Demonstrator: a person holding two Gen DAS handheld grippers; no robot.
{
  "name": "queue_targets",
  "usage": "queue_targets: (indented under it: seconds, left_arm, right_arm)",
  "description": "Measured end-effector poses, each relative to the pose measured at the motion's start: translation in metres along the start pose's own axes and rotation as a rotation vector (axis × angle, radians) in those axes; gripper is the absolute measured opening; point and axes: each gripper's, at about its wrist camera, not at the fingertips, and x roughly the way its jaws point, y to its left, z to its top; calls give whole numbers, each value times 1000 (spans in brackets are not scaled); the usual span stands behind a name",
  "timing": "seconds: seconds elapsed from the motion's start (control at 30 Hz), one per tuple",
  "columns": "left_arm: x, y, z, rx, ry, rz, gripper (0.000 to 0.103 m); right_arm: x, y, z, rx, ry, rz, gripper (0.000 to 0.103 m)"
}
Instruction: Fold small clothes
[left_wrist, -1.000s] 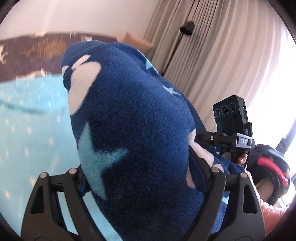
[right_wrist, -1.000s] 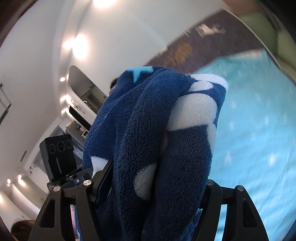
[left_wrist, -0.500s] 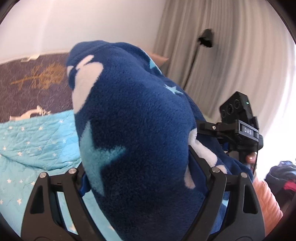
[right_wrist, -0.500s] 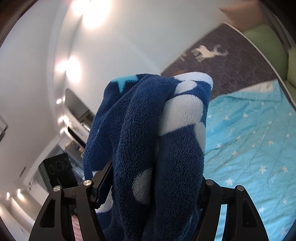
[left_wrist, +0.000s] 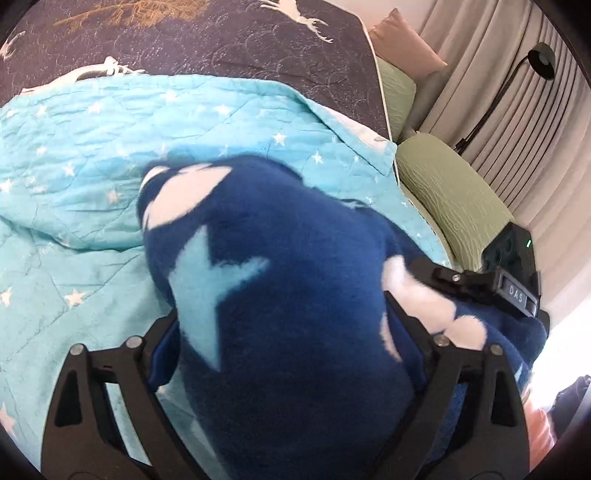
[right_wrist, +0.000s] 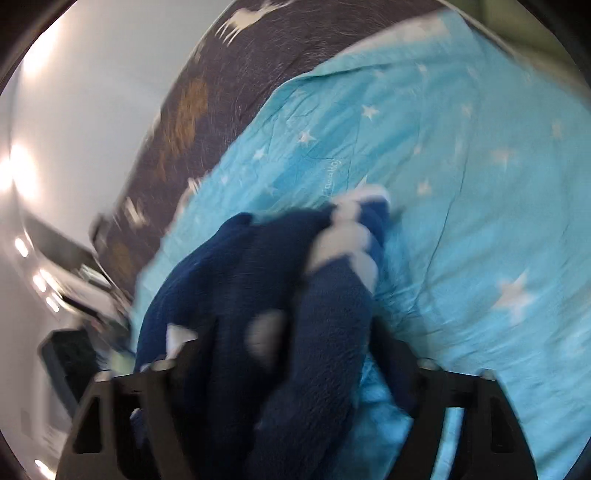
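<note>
Left tool (left_wrist: 291, 369) is clamped on a thick bunch of the navy fleece garment (left_wrist: 295, 295) — pale blue star and white patches showing — and the cloth hangs in the air above the turquoise star quilt (left_wrist: 74, 166) on the bed, toward its pillow-end edge. To its right, the right tool (right_wrist: 295, 365) is pinched on another bunch of the same fleece (right_wrist: 258, 314), so the garment is slung between the two. Nothing is folded yet, I'd say; this looks like carrying it in to lay out. To do it well, draw the two tools apart so the fleece hangs flat, lower its free end onto the quilt first, then drag gently so it spreads without bunching. Release only once it lies smooth.

Writing — the camera block on the far tool (left_wrist: 517, 266) carries a small label reading "DAS". Faint script is printed on the quilt in the right view, too blurred to read.
</note>
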Motion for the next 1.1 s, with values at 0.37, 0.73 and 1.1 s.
queue_targets:
  seconds: [0.37,0.73,1.1]
  left_arm:
    - [-35,-12,-9,115,-61,136,96]
    - [-195,-87,-77,308,-187,232,96]
    - [-362,-142,-172,231,-379,238,102]
  right_arm:
    - [-83,24,-37,-36,-79,-134,91]
    - [-215,115,-156,-333,-159,-389,90]
    - [-311,244,-290,-555,-385,-476,91]
